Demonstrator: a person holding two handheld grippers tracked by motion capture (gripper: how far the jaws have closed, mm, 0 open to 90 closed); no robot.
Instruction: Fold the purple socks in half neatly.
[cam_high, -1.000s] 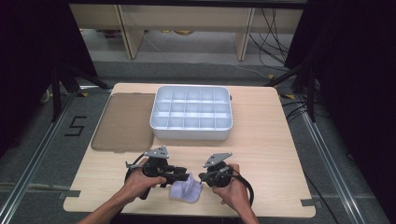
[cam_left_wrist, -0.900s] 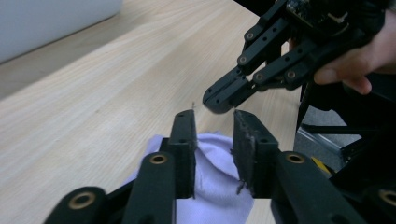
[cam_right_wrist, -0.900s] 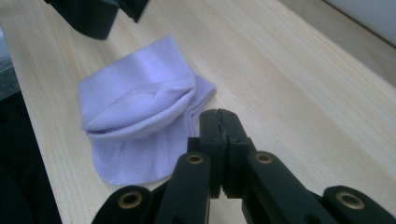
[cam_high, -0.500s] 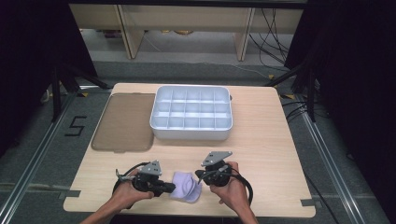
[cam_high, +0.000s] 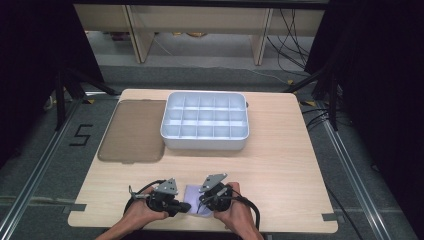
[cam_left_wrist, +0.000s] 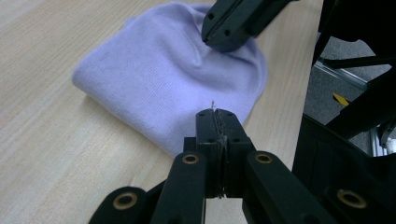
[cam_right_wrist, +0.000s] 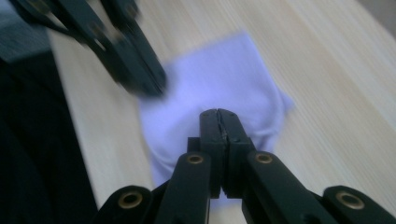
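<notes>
- High view: folded lilac knitted cloth (cam_high: 194, 194) lies at the near edge of the light wooden surface (cam_high: 280, 165), between both claws.
- Left claw (cam_left_wrist: 217, 115): jaws have just been closing, now together, nipping the cloth's near edge.
- Right claw (cam_right_wrist: 218, 114): jaws together, pinching a puckered fold of the cloth.
- White compartmented plastic tray (cam_high: 205, 122) stands well apart.

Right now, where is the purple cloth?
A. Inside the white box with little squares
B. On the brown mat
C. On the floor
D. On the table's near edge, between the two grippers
D: the purple cloth lies on the table between the left gripper and the right gripper.
</notes>
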